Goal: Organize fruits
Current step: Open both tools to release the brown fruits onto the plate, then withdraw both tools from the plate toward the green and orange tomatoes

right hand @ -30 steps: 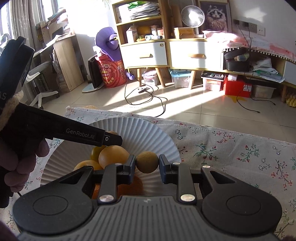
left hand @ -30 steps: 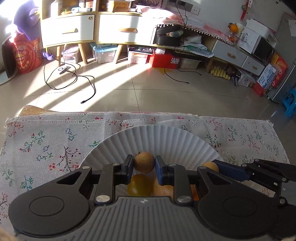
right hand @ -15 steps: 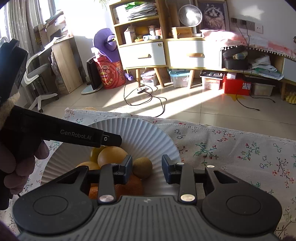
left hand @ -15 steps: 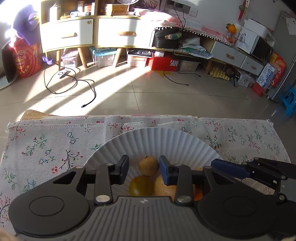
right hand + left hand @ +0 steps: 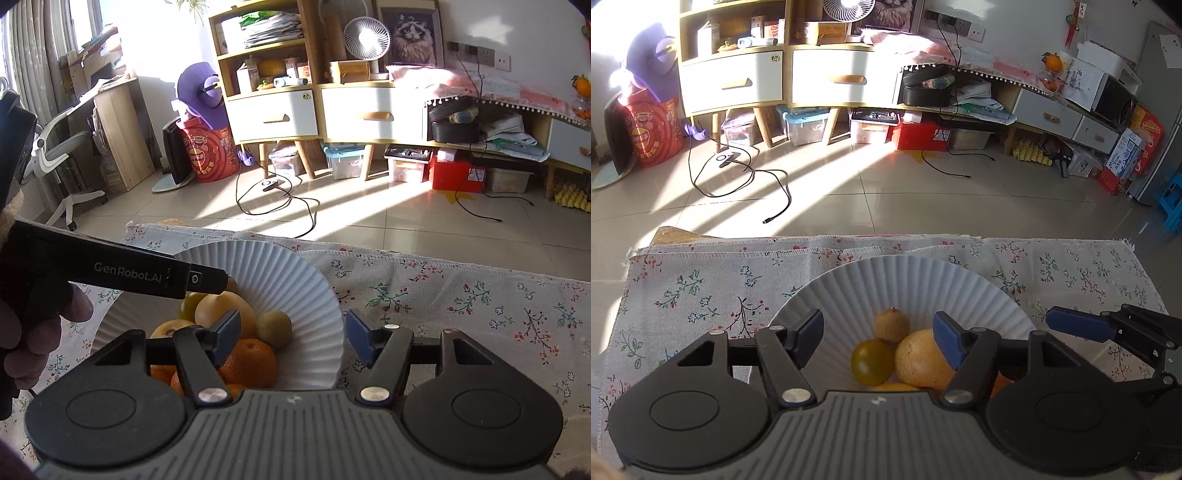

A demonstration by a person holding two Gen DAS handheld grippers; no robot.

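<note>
A white ribbed paper plate (image 5: 905, 273) on the floral cloth holds several fruits. In the left wrist view a small brown fruit (image 5: 892, 325) lies on it beside a yellow-green one (image 5: 872, 362) and a big yellow one (image 5: 921, 358). My left gripper (image 5: 878, 328) hangs over them, jaws opening, pads touching nothing. In the right wrist view another small brown fruit (image 5: 274, 328) rests against an orange (image 5: 251, 362) on the plate (image 5: 295, 266). My right gripper (image 5: 292, 328) is above it, jaws opening, the fruit loose below them.
The floral cloth (image 5: 701, 295) covers the table up to its far edge, with tiled floor and a black cable (image 5: 775, 199) beyond. A hand (image 5: 37, 332) holds the left gripper at the plate's left side. Cabinets and boxes stand far back.
Both grippers were shut on a small brown fruit each. Both have spread their jaws, and the two fruits have dropped onto the plate among the others.
</note>
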